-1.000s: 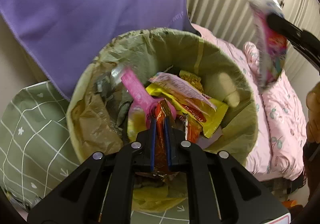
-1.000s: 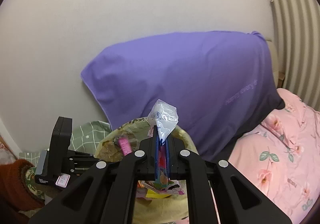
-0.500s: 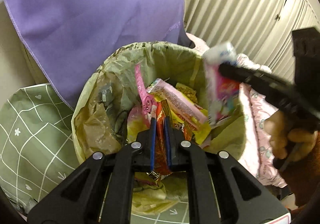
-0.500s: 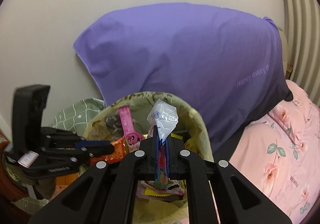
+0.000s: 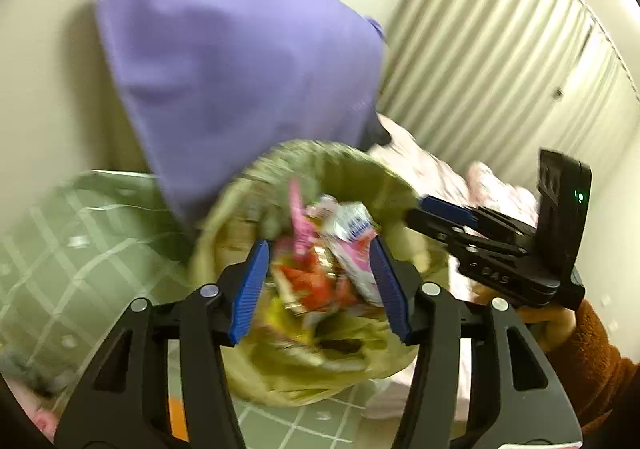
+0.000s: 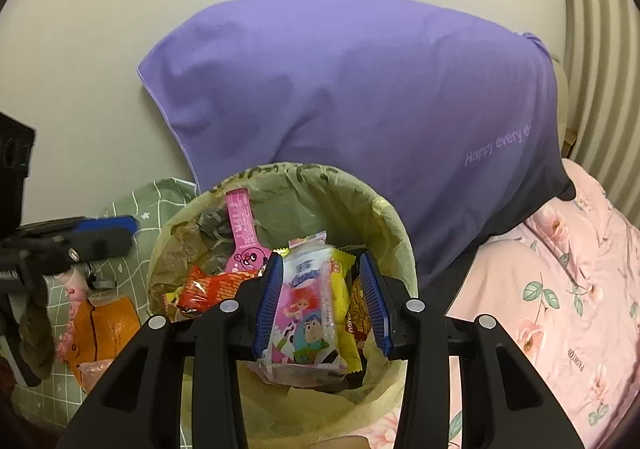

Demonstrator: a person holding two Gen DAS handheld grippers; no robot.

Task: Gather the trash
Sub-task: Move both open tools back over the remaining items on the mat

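Cream wall and a ribbed curtain back the scene, with a purple cloth hanging just behind the bin.

Both sets of jaws have just been opening. The right gripper hangs over the bin with its blue pads spread; a cartoon wrapper shows between them, lying loose on the heap, its left edge just beside the left pad; whether they touch I cannot tell, and the right pad stands clear of it. The left gripper is parted too, nothing pinched, with the blurred trash showing through the gap.

Inside the bin, which is lined with a yellow-green bag, lie an orange-red wrapper, a yellow packet and a pink tag leaning on the far wall. In the left view the same pile is smeared by motion: pink, red and white wrappers.

Beyond the bin, a green checked sheet spreads on one side and a pink floral quilt on the other. A brown fleecy sleeve and hand carry the right gripper at the edge of the left view.
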